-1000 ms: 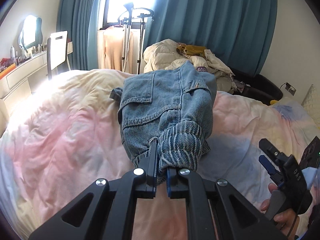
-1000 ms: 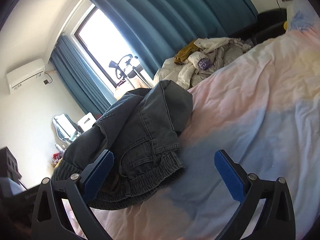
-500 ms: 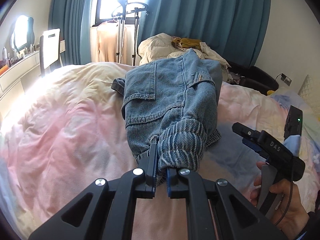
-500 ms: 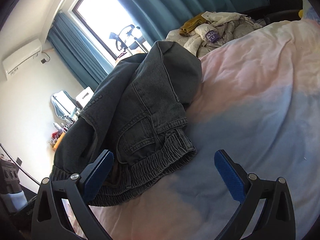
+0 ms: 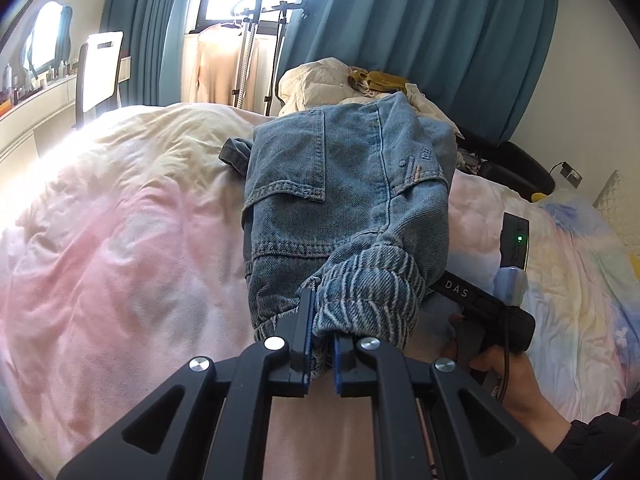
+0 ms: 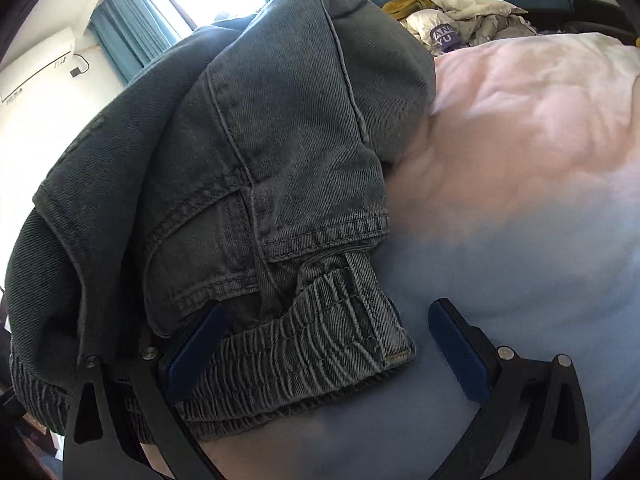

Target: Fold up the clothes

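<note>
A pair of blue denim jeans [image 5: 344, 200] lies bunched on the pastel duvet [image 5: 120, 264]. My left gripper [image 5: 322, 344] is shut on the gathered elastic waistband [image 5: 368, 300] and holds it up off the bed. My right gripper [image 6: 332, 344] is open; its jaws straddle the waistband's other corner [image 6: 320, 344] without closing on it. The right gripper's body also shows in the left wrist view [image 5: 492, 312], just right of the jeans. The rest of the jeans [image 6: 248, 128] rises in a heap in front of the right camera.
A pile of loose clothes [image 5: 360, 88] lies at the far side of the bed, also seen in the right wrist view [image 6: 460, 20]. A garment rack [image 5: 256, 48], a white chair [image 5: 100, 72] and a dresser stand by the teal curtains [image 5: 440, 40].
My right gripper has moved in to the jeans' waistband, and its open jaws now straddle the corner. The left gripper has kept its hold on the waistband.
</note>
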The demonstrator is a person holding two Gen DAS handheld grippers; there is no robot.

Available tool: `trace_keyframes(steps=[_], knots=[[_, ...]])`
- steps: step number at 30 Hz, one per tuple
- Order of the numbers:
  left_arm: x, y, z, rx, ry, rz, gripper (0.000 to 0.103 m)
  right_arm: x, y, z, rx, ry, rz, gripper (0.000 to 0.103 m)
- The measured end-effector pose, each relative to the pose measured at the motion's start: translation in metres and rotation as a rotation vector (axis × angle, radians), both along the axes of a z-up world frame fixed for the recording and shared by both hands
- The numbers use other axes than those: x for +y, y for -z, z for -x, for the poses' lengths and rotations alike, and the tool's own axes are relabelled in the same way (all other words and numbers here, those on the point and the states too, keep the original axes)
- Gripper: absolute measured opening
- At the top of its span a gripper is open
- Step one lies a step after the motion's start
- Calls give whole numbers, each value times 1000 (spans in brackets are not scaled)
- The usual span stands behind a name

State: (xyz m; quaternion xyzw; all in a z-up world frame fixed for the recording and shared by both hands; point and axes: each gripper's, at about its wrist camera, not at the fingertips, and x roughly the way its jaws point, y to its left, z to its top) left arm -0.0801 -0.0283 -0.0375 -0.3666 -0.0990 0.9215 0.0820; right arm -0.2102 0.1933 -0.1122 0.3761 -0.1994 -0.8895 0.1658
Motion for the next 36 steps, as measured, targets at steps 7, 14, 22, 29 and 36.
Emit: trace_keyframes(steps=[7,14,22,29,36], knots=[[1,6,6,-5,22,-7,7,-13,-19,-5,90,-90,2,88],[-10,3,3,-12,10,-72,7,6,3,5,-54,-7,141,82],[-18,3,4,-27,22,-143,7,4,-10,-1,-70,61,38,32],[-12,-3,-12,-70,124,-261,11,22,-92,-52,139,148,50,16],[0,-12,-44,-62,253,-321,35,34,-155,-116,283,171,-7,15]])
